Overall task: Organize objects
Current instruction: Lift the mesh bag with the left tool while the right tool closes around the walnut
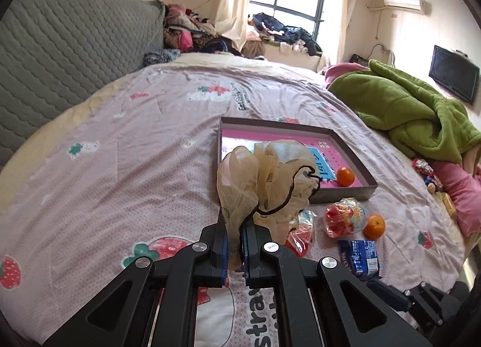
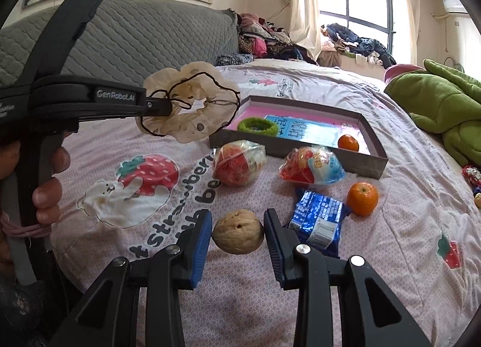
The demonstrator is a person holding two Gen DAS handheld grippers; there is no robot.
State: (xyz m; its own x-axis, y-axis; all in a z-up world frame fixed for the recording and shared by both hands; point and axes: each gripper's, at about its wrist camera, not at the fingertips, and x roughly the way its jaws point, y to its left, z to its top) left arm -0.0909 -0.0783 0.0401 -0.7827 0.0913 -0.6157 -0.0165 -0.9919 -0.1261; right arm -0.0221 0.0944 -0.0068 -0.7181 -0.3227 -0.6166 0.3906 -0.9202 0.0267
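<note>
My left gripper [image 1: 234,245] is shut on a beige mesh scrunchie [image 1: 264,178] and holds it above the bed, short of the grey tray [image 1: 345,193]. From the right wrist view the scrunchie [image 2: 189,103] hangs left of the tray [image 2: 300,151]. My right gripper [image 2: 237,235] is shut on a walnut [image 2: 237,231], held just above the bedspread. The tray holds a green hair tie [image 2: 258,126], a blue card [image 2: 303,130] and a small orange [image 2: 348,142].
On the bedspread by the tray lie two red snack bags [image 2: 239,162] [image 2: 311,166], a blue packet [image 2: 318,220] and an orange [image 2: 362,198]. A green blanket [image 2: 442,106] lies right. A grey headboard [image 2: 135,37] and clothes piles stand behind.
</note>
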